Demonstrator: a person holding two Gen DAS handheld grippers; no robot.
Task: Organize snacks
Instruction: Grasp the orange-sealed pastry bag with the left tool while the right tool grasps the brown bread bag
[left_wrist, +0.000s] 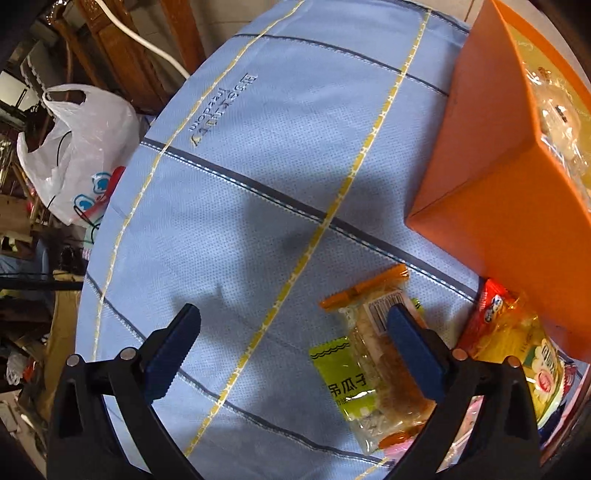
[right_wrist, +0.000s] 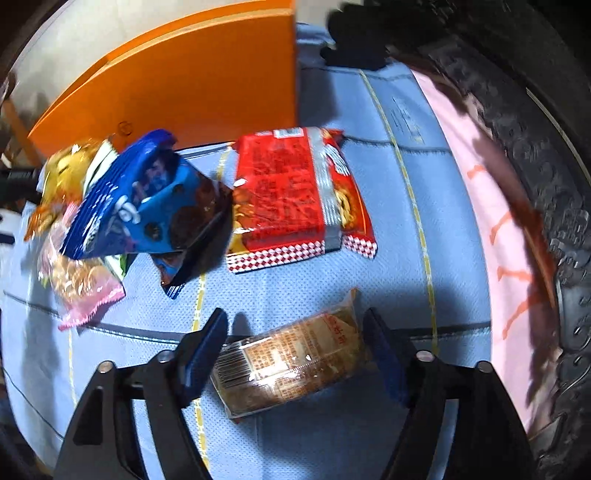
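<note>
Kid: Snacks lie all over the blue cloth (left_wrist: 280, 155) on the counter. Where is the box?

Helper: The orange box (left_wrist: 491, 177) stands on the cloth, at the right in the left wrist view. Clear wrapped snacks (left_wrist: 557, 122) lie inside it.

Kid: What is the left gripper (left_wrist: 291, 354) doing?

Helper: Its jaws stand wide apart and hold nothing. Bare cloth lies between them. Under its right finger (left_wrist: 413, 350) lies a clear pack with orange ends (left_wrist: 373, 317), partly on top of a green pack (left_wrist: 343, 380). I cannot tell if the finger touches the clear pack.

Kid: And beside the box?

Helper: A red and yellow pack (left_wrist: 509, 332) lies right against the low corner of the box.

Kid: What about the right gripper (right_wrist: 295, 347)?

Helper: Its jaws are wide open too. A round brown cake in a clear wrapper (right_wrist: 291, 362) lies on the cloth between them. The left finger (right_wrist: 203, 350) is just beside the end with the bar code. The other finger stands a little apart from the wrapper, so the cake is not held.

Kid: What else is there?

Helper: A red noodle pack (right_wrist: 295, 195) lies flat near the box. To its left, a blue cookie bag (right_wrist: 147, 199) sits in a pile with a gold pack (right_wrist: 66, 166) and a pink pack (right_wrist: 81, 284).
</note>
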